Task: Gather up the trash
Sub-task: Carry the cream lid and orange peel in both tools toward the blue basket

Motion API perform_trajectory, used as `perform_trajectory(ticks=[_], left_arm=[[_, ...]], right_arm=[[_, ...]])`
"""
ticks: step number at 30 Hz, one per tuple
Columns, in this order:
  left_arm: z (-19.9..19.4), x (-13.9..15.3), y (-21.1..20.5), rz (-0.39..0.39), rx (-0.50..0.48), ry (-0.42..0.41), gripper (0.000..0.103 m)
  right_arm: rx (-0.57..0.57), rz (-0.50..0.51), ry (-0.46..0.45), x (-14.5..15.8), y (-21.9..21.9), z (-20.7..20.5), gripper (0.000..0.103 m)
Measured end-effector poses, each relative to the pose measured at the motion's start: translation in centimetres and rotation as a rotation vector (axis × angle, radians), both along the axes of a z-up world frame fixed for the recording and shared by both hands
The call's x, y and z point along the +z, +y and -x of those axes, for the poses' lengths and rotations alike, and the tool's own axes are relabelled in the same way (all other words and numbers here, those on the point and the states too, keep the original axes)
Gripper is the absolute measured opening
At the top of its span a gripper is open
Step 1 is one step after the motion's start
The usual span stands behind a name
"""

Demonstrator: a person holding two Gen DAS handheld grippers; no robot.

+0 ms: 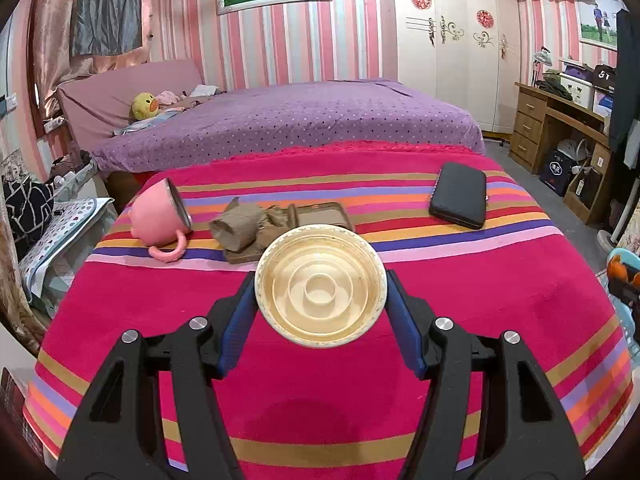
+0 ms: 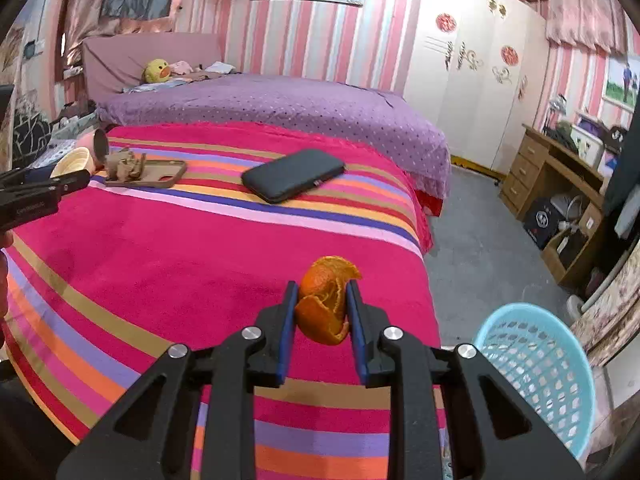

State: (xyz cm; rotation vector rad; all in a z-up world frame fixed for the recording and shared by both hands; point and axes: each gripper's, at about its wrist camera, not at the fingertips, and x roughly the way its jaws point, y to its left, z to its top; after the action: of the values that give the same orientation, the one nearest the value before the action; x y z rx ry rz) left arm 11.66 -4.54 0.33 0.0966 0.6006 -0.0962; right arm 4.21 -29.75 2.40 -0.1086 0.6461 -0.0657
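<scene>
My left gripper is shut on a cream disposable bowl, held above the striped blanket; the bowl also shows in the right wrist view. My right gripper is shut on an orange peel, above the bed's near right edge. A crumpled brown paper lies on a brown phone case, seen again in the right wrist view. A light blue mesh basket stands on the floor at the right, beside the bed.
A pink mug lies tipped on its side at the left. A black wallet lies at the right of the blanket. Beyond is a purple bed. A wooden desk and a white wardrobe stand to the right.
</scene>
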Motion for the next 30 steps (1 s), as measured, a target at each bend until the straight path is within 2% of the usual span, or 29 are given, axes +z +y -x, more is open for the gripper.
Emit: perform_trajectory(ticks=[7,10,14,18,30], left_arm=[[-0.6,-0.2,-3.3,0.002,-0.014,0.009,0.061],[-0.6,-0.2,-4.9,0.004,-0.028,0.007,0.061],[-0.4,-0.1,-6.9,0.013,-0.045,0.001,0.061],[-0.2,-0.1,-8.7,0.022,-0.058,0.003,0.061],[1.0,-0.3,-13.5,0.002,-0.066,-0.013,0.061]], right_arm=[[-0.017,-0.051,-0.002,-0.4,-2.8,-0.6,0.024],[-0.024,-0.037,0.006,-0.2,-3.9,-0.6,0.024],[-0.083,-0.111,-0.022,0.6,-7.0,-0.4,0.025],[-0.111,-0.069,-0.024,0.7,-8.7,0.0,0.025],[-0.168,-0.098,-0.001,-0.4,-14.3,1.5,0.025]])
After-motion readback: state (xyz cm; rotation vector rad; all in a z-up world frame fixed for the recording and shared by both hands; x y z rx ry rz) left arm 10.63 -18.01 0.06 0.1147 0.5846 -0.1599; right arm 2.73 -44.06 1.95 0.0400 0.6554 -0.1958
